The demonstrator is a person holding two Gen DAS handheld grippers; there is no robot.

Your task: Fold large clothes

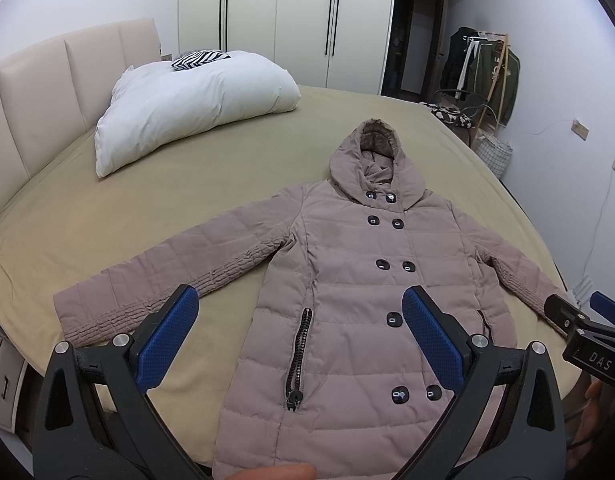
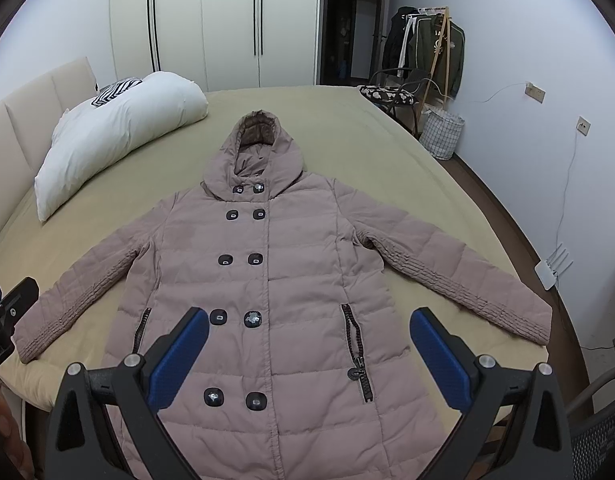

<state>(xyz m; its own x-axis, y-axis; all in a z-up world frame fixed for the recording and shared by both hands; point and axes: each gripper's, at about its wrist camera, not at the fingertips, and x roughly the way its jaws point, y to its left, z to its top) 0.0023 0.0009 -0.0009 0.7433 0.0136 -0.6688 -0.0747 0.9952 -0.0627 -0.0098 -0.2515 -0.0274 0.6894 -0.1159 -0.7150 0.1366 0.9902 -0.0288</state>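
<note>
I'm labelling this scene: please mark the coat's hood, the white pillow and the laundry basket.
Hood of the dusty-pink quilted coat [image 2: 256, 148]: right wrist view, on its outer left panel.
Puffy white pillow [image 1: 195, 108]: left wrist view, centre.
White grid-patterned laundry basket [image 2: 442, 134]: right wrist view, front wall.

A: How much room lies around the coat [image 2: 267, 280]?

B: Bare bed sheet [image 2: 347, 128] stretches past the hood and beyond both sleeves, with nothing on it there.

A: Any obstacle near the coat?

B: A white pillow [image 2: 119, 132] lies well apart from its hood, toward the headboard [image 1: 47, 92]. Off the bed, beyond the coat's other side, a chair [image 2: 391, 96] and a laundry basket [image 2: 443, 134] stand by the wall.
</note>
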